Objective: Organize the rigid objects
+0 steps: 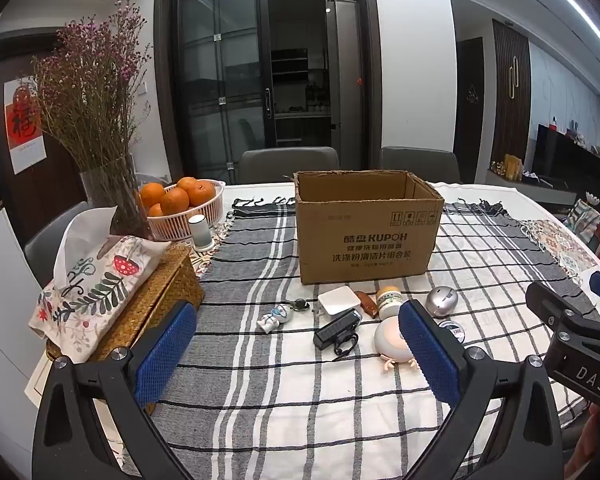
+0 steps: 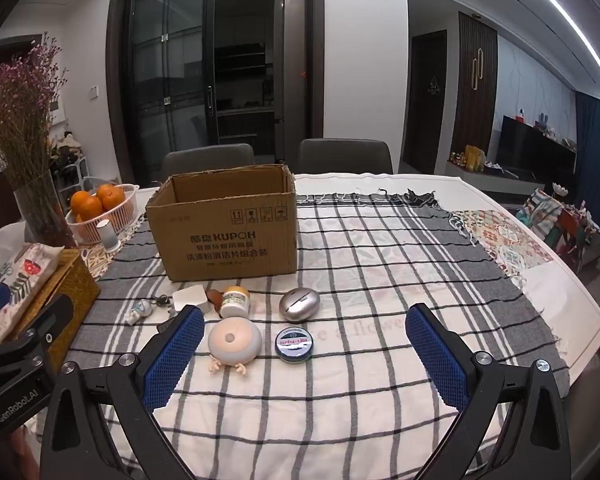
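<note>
— Where do the two claws stand?

— Both hang above the near edge of the table (image 2: 572, 280), tilted down toward it. The left claw (image 1: 296, 344) has its jaws spread wide with nothing between the pads; the right claw (image 2: 304, 350) is the same, wide apart and holding nothing.

— And the things to be sorted?

— They lie in a cluster on the checked cloth (image 2: 380, 392), just in front of the open box (image 2: 224, 228), which stands toward the far edge. From the left claw's view, the small figure (image 1: 274, 317) and the keys (image 1: 299, 304) lie ahead, between its fingers, with the white square (image 1: 339, 300) and the black charger (image 1: 337, 331) a little to the right. The round lamp (image 1: 388, 340) sits just beside its right finger, partly hidden by it.

— What does the right claw see?

— The lamp (image 2: 235, 340) lies just inside its left finger, and the tin (image 2: 295, 344) next to it, both between the fingers. Farther off, nearer the box, are the jar (image 2: 235, 302) and the silver mouse (image 2: 299, 305). None of them touches a pad.

— Anything else on the table?

— At the left edge, a wicker box (image 1: 156, 300) with a tissue cover (image 1: 96, 280) on it, a vase (image 1: 114, 196) of dried flowers, and a basket (image 1: 188, 220) of oranges toward the far left corner.
</note>
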A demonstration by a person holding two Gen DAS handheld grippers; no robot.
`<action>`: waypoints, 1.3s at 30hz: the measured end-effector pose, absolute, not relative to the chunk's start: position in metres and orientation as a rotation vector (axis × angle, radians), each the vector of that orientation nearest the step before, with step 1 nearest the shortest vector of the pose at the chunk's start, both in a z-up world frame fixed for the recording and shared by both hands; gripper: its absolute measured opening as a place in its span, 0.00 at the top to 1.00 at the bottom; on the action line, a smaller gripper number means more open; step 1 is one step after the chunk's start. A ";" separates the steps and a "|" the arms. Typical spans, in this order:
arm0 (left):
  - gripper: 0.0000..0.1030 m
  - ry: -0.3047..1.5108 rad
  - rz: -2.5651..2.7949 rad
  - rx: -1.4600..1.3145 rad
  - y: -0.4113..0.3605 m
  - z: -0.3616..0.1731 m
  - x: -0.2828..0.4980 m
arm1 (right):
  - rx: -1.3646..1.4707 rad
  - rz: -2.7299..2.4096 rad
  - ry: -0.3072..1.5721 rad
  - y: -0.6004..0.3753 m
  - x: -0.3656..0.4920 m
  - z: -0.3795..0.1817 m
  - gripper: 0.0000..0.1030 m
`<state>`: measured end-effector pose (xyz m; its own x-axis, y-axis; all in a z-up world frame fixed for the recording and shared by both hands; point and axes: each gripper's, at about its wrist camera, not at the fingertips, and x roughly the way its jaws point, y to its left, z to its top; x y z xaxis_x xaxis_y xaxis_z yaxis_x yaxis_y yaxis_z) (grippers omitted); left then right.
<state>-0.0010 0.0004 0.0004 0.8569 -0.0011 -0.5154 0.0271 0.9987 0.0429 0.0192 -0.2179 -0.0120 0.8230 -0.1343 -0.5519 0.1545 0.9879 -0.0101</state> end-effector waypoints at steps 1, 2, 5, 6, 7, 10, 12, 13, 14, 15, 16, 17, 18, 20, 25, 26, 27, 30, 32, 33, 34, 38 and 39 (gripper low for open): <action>0.00 0.542 -0.013 0.049 0.000 0.000 0.000 | 0.035 -0.154 0.583 -0.218 0.019 -0.012 0.01; 0.00 0.541 -0.013 0.049 0.000 0.000 -0.001 | 0.038 -0.153 0.579 -0.218 0.019 -0.012 0.01; 0.00 0.543 -0.013 0.049 0.000 0.000 0.000 | 0.035 -0.153 0.582 -0.218 0.019 -0.012 0.01; 0.00 0.542 -0.013 0.049 0.000 0.000 0.000 | 0.037 -0.154 0.582 -0.218 0.019 -0.013 0.01; 0.00 0.542 -0.014 0.049 0.000 0.000 0.000 | 0.037 -0.153 0.582 -0.218 0.019 -0.013 0.01; 0.00 0.544 -0.015 0.049 -0.001 -0.001 0.000 | 0.036 -0.153 0.582 -0.218 0.019 -0.013 0.01; 0.00 0.547 -0.016 0.048 -0.001 -0.001 0.000 | 0.035 -0.152 0.583 -0.218 0.020 -0.013 0.01; 0.00 0.548 -0.017 0.048 -0.001 -0.001 0.000 | 0.035 -0.152 0.583 -0.218 0.020 -0.013 0.01; 0.00 0.549 -0.018 0.048 -0.001 -0.002 -0.001 | 0.035 -0.152 0.583 -0.217 0.020 -0.013 0.01; 0.00 0.550 -0.018 0.049 -0.002 -0.001 0.001 | 0.036 -0.151 0.584 -0.217 0.020 -0.013 0.01; 0.00 0.550 -0.019 0.050 -0.002 -0.003 0.001 | 0.036 -0.151 0.585 -0.217 0.021 -0.013 0.01; 0.00 0.553 -0.021 0.052 -0.001 -0.004 0.001 | 0.037 -0.151 0.585 -0.217 0.021 -0.013 0.01; 0.00 0.558 -0.024 0.053 -0.001 -0.005 0.001 | 0.037 -0.151 0.586 -0.217 0.021 -0.013 0.01; 0.00 0.563 -0.028 0.060 -0.001 -0.007 0.002 | 0.039 -0.149 0.588 -0.219 0.020 -0.016 0.01; 0.00 0.561 -0.042 0.084 -0.003 -0.015 0.005 | 0.064 -0.151 0.602 -0.222 0.022 -0.022 0.01; 0.00 0.557 -0.043 0.097 -0.004 -0.018 0.006 | 0.067 -0.154 0.610 -0.220 0.025 -0.027 0.01; 0.01 0.565 -0.043 0.114 -0.004 -0.019 0.008 | 0.069 -0.154 0.619 -0.221 0.028 -0.031 0.01; 0.01 0.577 -0.059 0.141 -0.007 -0.028 0.015 | 0.070 -0.150 0.647 -0.220 0.033 -0.039 0.01; 0.03 0.594 -0.074 0.142 -0.008 -0.034 0.018 | 0.073 -0.144 0.660 -0.219 0.036 -0.045 0.01; 0.05 0.595 -0.082 0.139 -0.009 -0.036 0.020 | 0.073 -0.142 0.667 -0.219 0.037 -0.047 0.01; 0.06 0.603 -0.089 0.145 -0.010 -0.039 0.023 | 0.070 -0.140 0.675 -0.218 0.039 -0.050 0.01; 0.07 0.620 -0.123 0.164 -0.014 -0.051 0.034 | 0.067 -0.138 0.701 -0.218 0.048 -0.062 0.01; 0.08 0.631 -0.130 0.177 -0.014 -0.054 0.037 | 0.067 -0.137 0.708 -0.217 0.050 -0.066 0.01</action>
